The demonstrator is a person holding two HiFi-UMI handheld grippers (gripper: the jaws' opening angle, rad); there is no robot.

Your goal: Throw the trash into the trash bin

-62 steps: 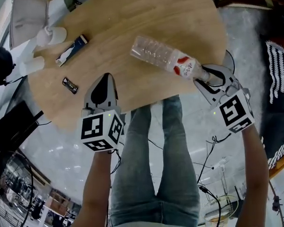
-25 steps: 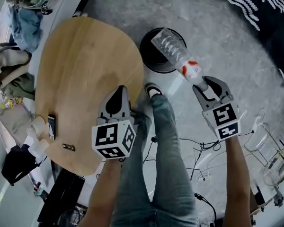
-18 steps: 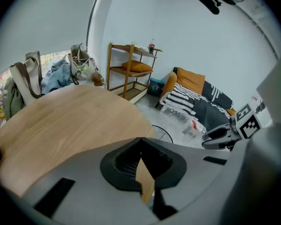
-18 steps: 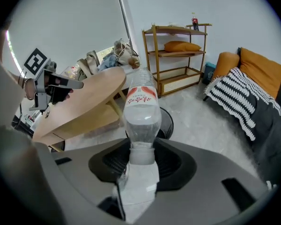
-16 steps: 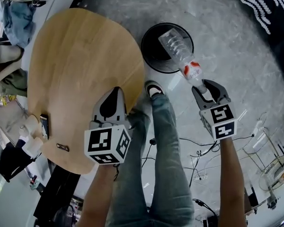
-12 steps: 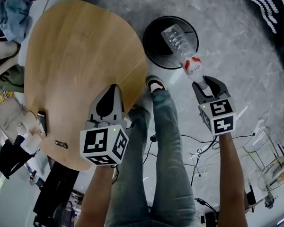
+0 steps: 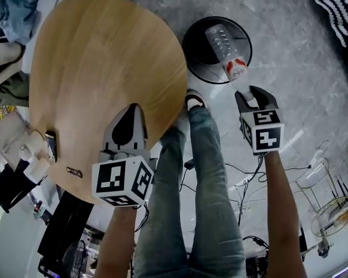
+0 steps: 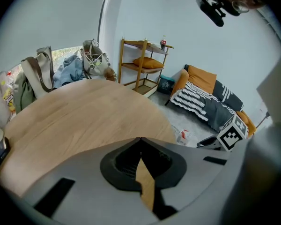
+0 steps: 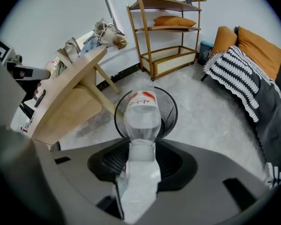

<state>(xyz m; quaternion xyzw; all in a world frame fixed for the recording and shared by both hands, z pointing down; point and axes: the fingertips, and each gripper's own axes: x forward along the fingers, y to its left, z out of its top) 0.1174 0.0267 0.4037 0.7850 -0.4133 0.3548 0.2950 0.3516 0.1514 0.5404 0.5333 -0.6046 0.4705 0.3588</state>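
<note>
A clear plastic bottle (image 7: 226,51) with a red-and-white label hangs neck-first in my right gripper (image 7: 250,94), its body pointing down over the round black trash bin (image 7: 192,36) on the floor. In the right gripper view the bottle (image 9: 141,114) sticks out from between the jaws above the bin (image 9: 171,108). The right jaws have just been opening a little, with the bottle's neck still between them. My left gripper (image 7: 129,116) hovers over the near edge of the wooden table (image 7: 98,57), shut and empty; its closed tips (image 8: 140,142) show in the left gripper view.
The person's legs and a shoe (image 7: 194,101) stand between table and bin. Cables (image 7: 249,184) lie on the grey floor. A phone (image 7: 50,145) and white bottles (image 7: 32,161) sit at the table's left edge. A wooden shelf (image 9: 168,32) and sofa (image 9: 253,64) stand beyond the bin.
The bottle was carried off the table and to the bin; over the last second my right gripper sank with it toward the bin's opening. The left gripper dropped slightly.
</note>
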